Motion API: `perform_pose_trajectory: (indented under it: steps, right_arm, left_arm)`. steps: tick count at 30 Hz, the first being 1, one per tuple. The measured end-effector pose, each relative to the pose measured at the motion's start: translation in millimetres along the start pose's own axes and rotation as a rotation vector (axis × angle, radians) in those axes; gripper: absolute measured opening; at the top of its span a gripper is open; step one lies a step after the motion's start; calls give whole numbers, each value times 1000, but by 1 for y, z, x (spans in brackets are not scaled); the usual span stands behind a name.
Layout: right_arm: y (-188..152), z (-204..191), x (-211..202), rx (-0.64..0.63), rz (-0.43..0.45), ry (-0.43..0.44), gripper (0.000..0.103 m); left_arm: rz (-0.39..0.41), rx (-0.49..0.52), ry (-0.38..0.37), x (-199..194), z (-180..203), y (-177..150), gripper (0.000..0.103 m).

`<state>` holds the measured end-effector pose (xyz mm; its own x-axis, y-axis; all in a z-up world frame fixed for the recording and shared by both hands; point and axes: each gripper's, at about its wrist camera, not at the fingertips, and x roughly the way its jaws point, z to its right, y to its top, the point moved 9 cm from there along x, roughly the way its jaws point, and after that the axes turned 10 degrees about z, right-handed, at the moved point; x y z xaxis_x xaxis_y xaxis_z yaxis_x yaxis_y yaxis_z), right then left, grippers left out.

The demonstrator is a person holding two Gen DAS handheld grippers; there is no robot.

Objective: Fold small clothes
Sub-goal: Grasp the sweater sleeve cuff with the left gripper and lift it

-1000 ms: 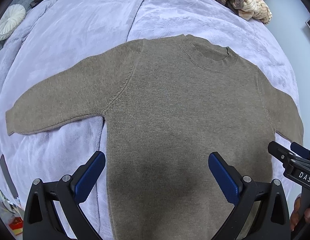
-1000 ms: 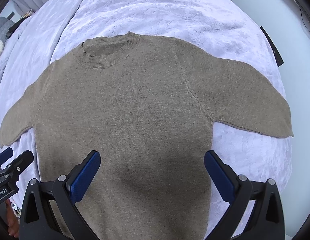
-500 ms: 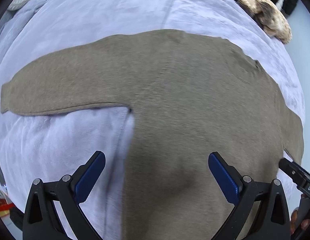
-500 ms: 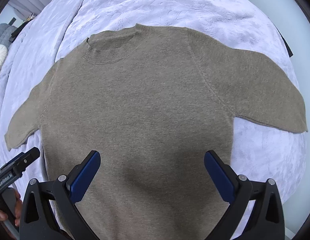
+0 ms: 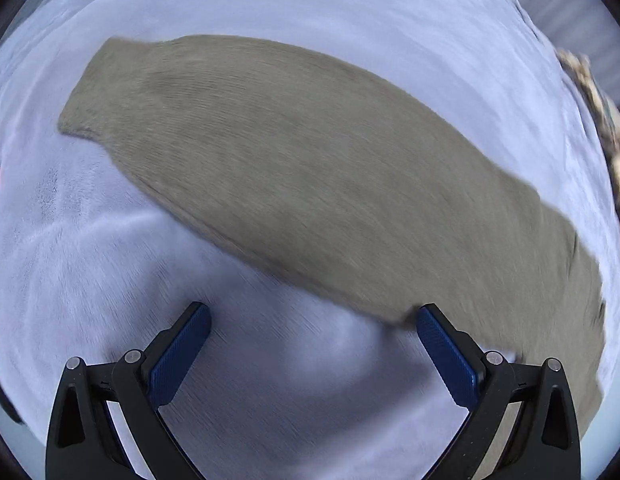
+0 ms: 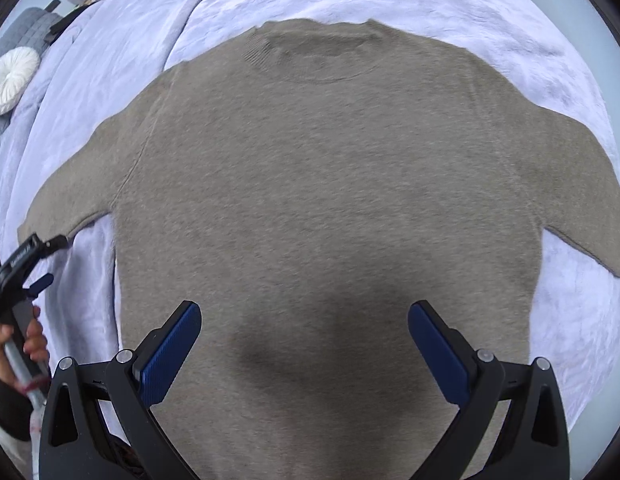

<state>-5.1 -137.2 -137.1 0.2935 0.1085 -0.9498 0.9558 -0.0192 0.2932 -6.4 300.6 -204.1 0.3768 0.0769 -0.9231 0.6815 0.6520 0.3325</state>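
I have both grippers over the bed, and the taupe sweater (image 6: pixel 329 200) lies flat on the lavender blanket (image 6: pixel 449 12), front up, collar (image 6: pixel 310 52) at the far end and both sleeves spread out to the sides.

My right gripper (image 6: pixel 304 344) hangs above the lower body of the sweater. Its jaws stand wide apart, with nothing between the blue pads (image 6: pixel 166 360), and its shadow falls as a dark patch on the knit between them.

My left gripper (image 5: pixel 313 352) is off to the sweater's left side, over bare blanket (image 5: pixel 110 280). Its jaws are also spread wide and hold nothing. Ahead of it the left sleeve (image 5: pixel 270 160) runs diagonally across the view, cuff (image 5: pixel 90 92) at the far upper left, the sleeve widening toward the body at the lower right. The right-hand pad (image 5: pixel 445 356) sits close to the sleeve's lower edge; I cannot tell whether it touches the cloth, as this view is smeared by motion blur.

From the right wrist camera I see the left gripper at the far left edge, just beside the left cuff, with the hand (image 6: pixel 18 344) gripping its handle. A round white pleated cushion (image 6: pixel 12 80) rests beyond the blanket at the upper left, and a pile of tan knitwear (image 5: pixel 605 128) lies at the head of the bed.
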Motion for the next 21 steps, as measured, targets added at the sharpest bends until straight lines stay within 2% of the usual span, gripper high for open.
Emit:
perform_pose_trajectory:
  steps: [3, 8, 10, 12, 14, 17, 19, 21]
  right_arm:
    - [-8, -16, 5, -27, -24, 8, 103]
    - [-16, -35, 10, -73, -41, 17, 103]
    - [-15, -42, 14, -89, -30, 15, 103]
    - [-18, -46, 12, -99, -48, 23, 103]
    - [-18, -51, 15, -107, -40, 30, 103]
    - [-18, -55, 14, -113, -34, 47, 103]
    - [-18, -53, 11, -116, -35, 57, 103]
    - [-17, -51, 7, -113, -26, 70, 103]
  left_arm:
    - [51, -62, -27, 11, -18, 22, 103]
    - [127, -87, -72, 18, -21, 47, 102]
    - [164, -131, -99, 14, -24, 54, 88]
    - [172, -147, -121, 13, -28, 56, 42]
    - [163, -165, -191, 10, -26, 52, 16]
    - [167, -173, -299, 1, -22, 58, 10]
    - [181, -163, -390, -15, -18, 62, 10]
    - [204, -108, -474, -34, 6, 64, 10]
